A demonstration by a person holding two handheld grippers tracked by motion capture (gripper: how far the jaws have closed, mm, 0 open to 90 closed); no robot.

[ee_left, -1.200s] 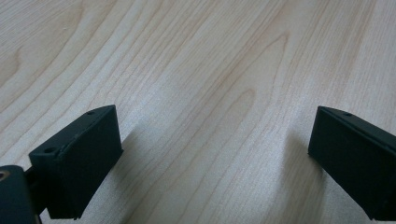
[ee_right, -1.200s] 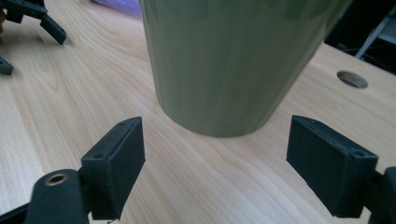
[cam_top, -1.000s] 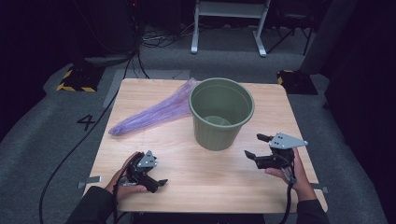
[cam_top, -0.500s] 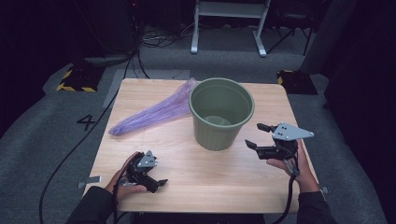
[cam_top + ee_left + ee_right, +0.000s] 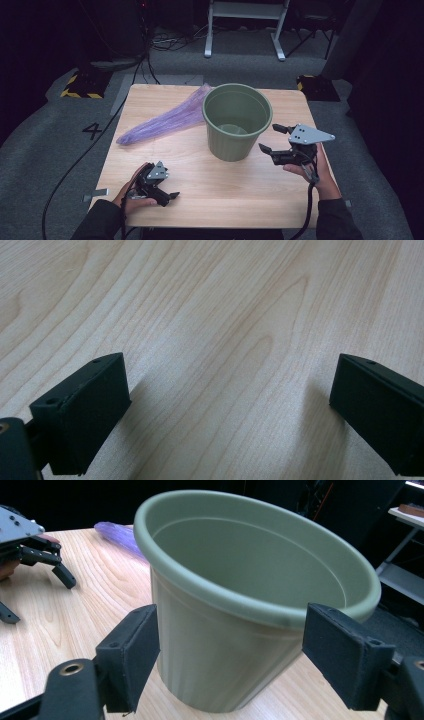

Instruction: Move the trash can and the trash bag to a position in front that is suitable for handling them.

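- The green pot (image 5: 237, 122) stands upright near the middle of the wooden surface (image 5: 240, 190), slightly toward its far side.
- A purple bag (image 5: 165, 121) lies flat to the pot's left, its far end touching the pot's rim or just beside it.
- The right hand-held gripper (image 5: 272, 139) is lifted beside the pot's right wall, pointing at it; its 2 jaws stand apart, have just been opening a little further, and hold nothing.
- In the right gripper view the pot (image 5: 250, 595) sits beyond the jaws.
- The left hand-held gripper (image 5: 168, 198) rests low at the surface's near left, jaws apart over bare wood (image 5: 225, 340).
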